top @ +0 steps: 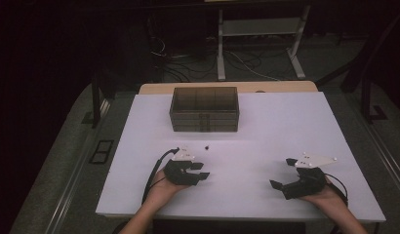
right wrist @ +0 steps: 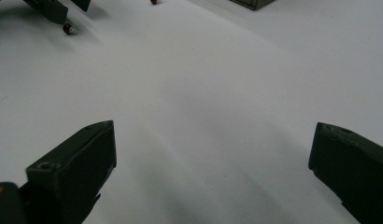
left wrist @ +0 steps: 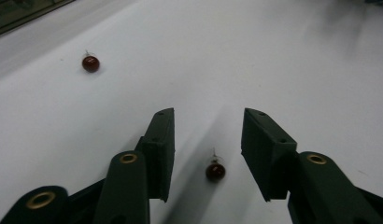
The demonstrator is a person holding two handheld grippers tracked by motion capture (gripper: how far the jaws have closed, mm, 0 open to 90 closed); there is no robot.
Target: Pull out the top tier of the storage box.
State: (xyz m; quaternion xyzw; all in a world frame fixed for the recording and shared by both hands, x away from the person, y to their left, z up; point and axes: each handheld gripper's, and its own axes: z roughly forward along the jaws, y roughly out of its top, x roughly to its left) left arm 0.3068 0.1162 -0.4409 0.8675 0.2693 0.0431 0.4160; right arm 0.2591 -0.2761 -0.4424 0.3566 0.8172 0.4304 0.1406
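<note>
High view: the left gripper [top: 197,171] rests low on the white table [top: 266,126], nearer the front edge than the back, left of centre; its jaws stand apart. A small dark bead [top: 207,146] lies on the surface just beyond it, between the gripper and the brown compartment box [top: 204,109] at the back edge. The right gripper [top: 282,173] rests near the front right corner, jaws spread wide, nothing between them. Left gripper view: a red bead with a thin wire stem [left wrist: 215,170] lies on the table in the gap between the parted jaws, touching neither; it is released. A second red bead [left wrist: 90,63] lies well apart, farther out to the left. Right gripper view: jaws wide open over bare table; the left gripper's tips [right wrist: 63,8] show far off, a bead [right wrist: 68,29] just beside them.
</note>
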